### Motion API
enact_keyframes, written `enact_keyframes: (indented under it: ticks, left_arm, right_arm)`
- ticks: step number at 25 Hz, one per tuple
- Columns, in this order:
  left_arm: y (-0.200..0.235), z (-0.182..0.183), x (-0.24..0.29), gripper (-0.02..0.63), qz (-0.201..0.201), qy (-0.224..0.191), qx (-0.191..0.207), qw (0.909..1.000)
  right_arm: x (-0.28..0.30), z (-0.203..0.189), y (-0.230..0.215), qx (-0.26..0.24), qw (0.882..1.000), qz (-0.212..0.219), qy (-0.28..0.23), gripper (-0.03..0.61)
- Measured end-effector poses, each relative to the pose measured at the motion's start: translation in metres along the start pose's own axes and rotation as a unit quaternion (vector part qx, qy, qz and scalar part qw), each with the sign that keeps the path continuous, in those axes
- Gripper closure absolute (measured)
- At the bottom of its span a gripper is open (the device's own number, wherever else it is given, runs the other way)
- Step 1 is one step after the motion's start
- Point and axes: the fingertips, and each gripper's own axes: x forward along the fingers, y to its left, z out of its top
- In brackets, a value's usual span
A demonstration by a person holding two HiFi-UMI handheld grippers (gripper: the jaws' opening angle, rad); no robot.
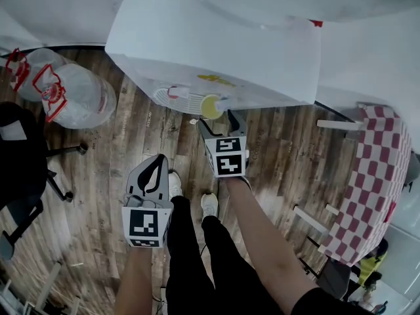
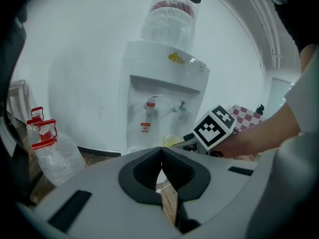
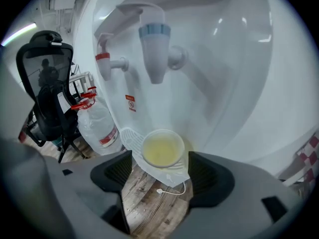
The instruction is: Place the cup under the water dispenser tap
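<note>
A pale yellowish cup [image 1: 211,106] stands on the white dispenser's drip tray [image 1: 178,98]. In the right gripper view the cup [image 3: 162,149] sits right below the blue tap [image 3: 154,46], with the red tap [image 3: 105,62] to its left. My right gripper [image 1: 220,119] is open, its jaws spread on either side of the cup's near edge without touching it [image 3: 161,164]. My left gripper [image 1: 157,159] hangs lower left over the floor, shut on nothing [image 2: 161,151]. From the left gripper view the cup [image 2: 172,140] shows beside the right gripper's marker cube [image 2: 214,126].
The water dispenser [image 1: 216,38] fills the upper middle. A clear water jug with red handles [image 1: 72,94] lies to its left, and a black office chair [image 1: 20,156] stands further left. A red-checked tablecloth [image 1: 374,182] is at right. A thin white cable [image 3: 172,190] lies on the wooden floor.
</note>
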Motion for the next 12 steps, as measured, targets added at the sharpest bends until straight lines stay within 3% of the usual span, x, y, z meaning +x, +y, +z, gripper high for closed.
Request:
enact_keyframes:
  ticks: [7,9,12]
  left_arm:
    - [-0.026,0.019,-0.03,0.6,0.01,-0.003,0.0,0.9999]
    - [-0.037,0.029,-0.042,0.6,0.013,-0.007,-0.001,0.9999]
    - [-0.059,0.046,-0.063,0.6,0.018,-0.015,0.005,0.9997]
  right_arm:
    - [-0.059,-0.001,0.004,0.011,1.0,0.026,-0.011,0.239]
    - [-0.084,0.0,0.008,0.019,0.999,0.044,-0.018,0.33]
    - [-0.128,0.0,0.016,0.046,0.994,0.09,-0.03,0.39]
